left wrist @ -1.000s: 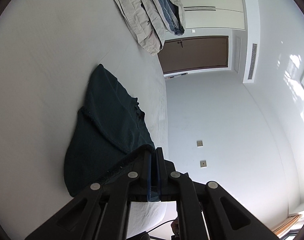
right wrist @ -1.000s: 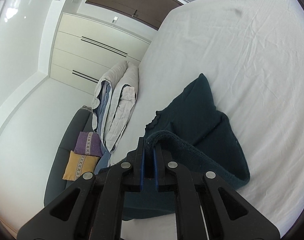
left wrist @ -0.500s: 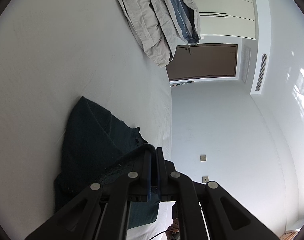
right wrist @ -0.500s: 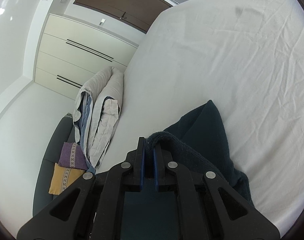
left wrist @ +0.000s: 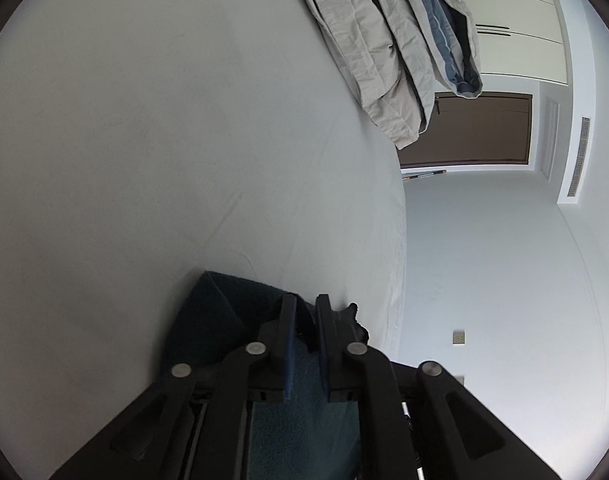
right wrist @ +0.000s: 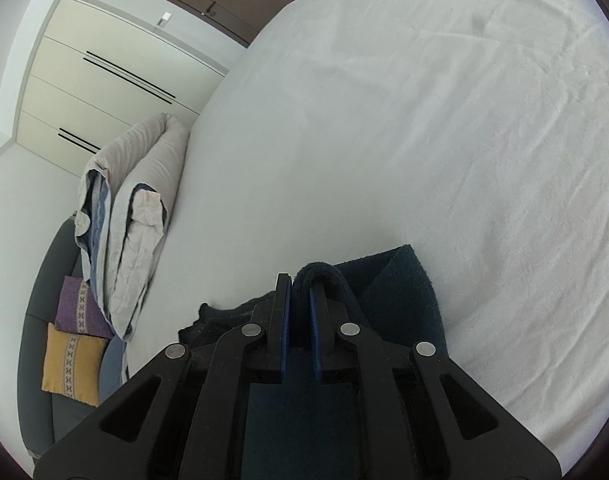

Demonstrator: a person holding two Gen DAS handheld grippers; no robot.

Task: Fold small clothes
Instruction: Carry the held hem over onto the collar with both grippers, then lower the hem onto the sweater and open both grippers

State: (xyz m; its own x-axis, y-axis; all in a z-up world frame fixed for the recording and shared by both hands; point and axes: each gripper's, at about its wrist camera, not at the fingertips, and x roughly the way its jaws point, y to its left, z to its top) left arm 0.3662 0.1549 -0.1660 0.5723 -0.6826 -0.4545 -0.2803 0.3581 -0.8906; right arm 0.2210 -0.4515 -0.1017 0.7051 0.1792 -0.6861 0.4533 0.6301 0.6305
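Now we see the dark teal garment (right wrist: 400,288) bunched low on the white bed sheet (right wrist: 424,140), running away from us toward a rounded far corner. Our left gripper (left wrist: 305,312) has just been opening; cloth sits loose in the gap. Our right gripper (right wrist: 300,292) stands nearly closed, pinching a thick fold.
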